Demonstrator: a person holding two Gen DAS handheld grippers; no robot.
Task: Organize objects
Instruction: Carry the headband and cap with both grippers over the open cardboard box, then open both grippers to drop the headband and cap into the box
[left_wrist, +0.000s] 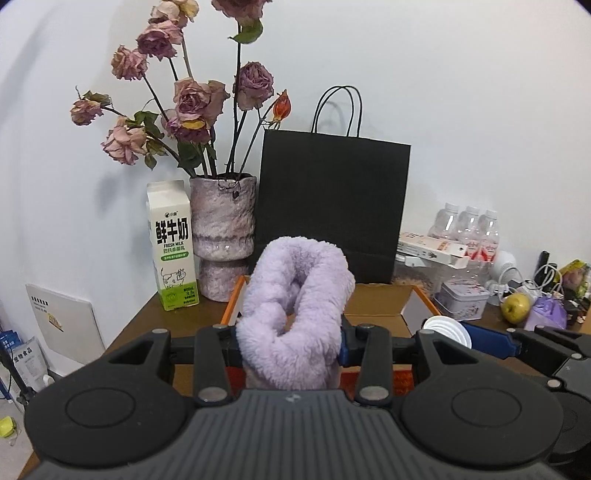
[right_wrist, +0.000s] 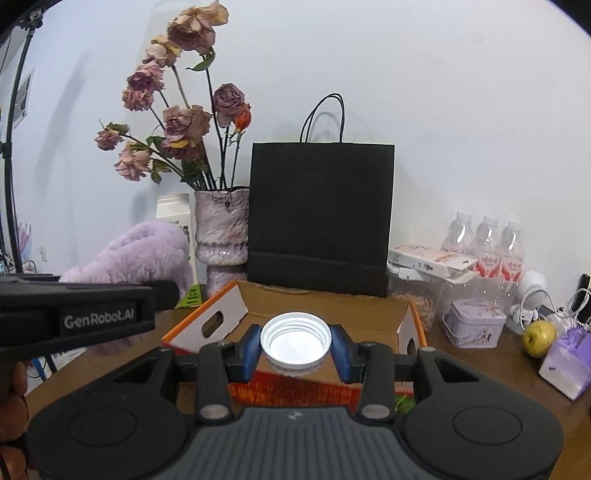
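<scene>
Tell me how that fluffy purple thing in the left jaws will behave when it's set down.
The purple plush item looks soft and floppy: it bulges around the left gripper, so it will probably slump rather than stand. Its fleecy pile suggests it's light and unlikely to slip or roll.

A lived-in home is suggested, most likely a corner of a living room or study. A brown wooden tabletop (right_wrist: 480, 365) is set against a plain white wall and is crowded with household things: a vase of dried roses (left_wrist: 221, 218), a carton of fresh milk (left_wrist: 171, 245), a black paper shopping bag (right_wrist: 321, 218), bottled water (right_wrist: 487, 247), a small tin (right_wrist: 474, 326), an apple (right_wrist: 538, 338) and tangled charging cables (right_wrist: 554, 306).
</scene>
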